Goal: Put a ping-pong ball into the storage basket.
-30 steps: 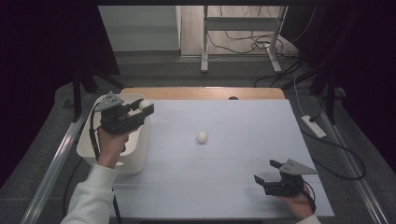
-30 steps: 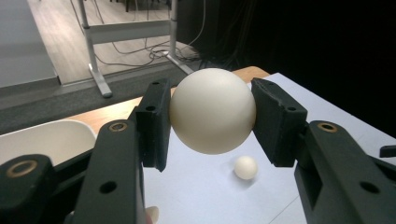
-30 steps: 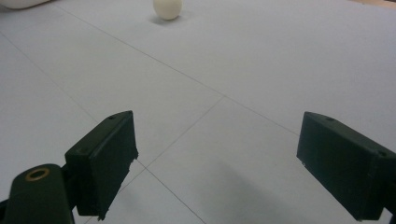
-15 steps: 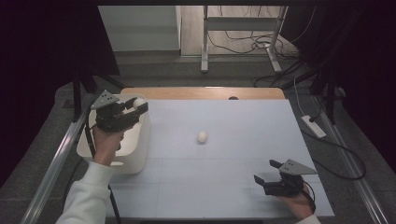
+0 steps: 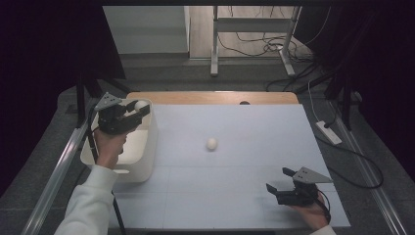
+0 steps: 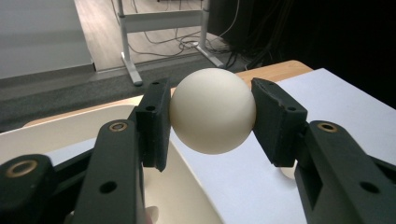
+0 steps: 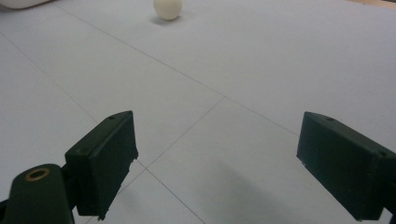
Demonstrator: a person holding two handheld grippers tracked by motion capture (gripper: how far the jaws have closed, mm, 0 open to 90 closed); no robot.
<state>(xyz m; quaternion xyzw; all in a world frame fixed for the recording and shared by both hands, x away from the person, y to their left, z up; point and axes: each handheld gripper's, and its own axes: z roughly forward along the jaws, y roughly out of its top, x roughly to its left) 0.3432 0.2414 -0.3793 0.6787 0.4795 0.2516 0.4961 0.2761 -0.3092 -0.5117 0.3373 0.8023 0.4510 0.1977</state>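
High view, nearest: the right gripper (image 5: 280, 187) is resting low at the near right of the white table (image 5: 244, 122), its jaws standing wide apart with nothing between them
Right gripper view: the open jaws are framing bare table, with the second ball (image 7: 167, 8) lying well apart beyond them
Table centre: that second ball (image 5: 211, 143) is sitting alone on the sheet
Left gripper: the left gripper (image 6: 212, 112) is pinching a held ball (image 6: 213, 111) squarely between both pads, and it is hanging over the white bin (image 5: 142, 156) at the table's left edge
Held ball's look: it is appearing smooth, matt, cream-white, round and unmarked, a little wider than the pads gripping it
Step in hand: judging by the pose, the ball is being carried over the bin for dropping in
Next move: it is probably calling for spreading the jaws while well inside the bin's rim, so the ball is not bouncing off the wall
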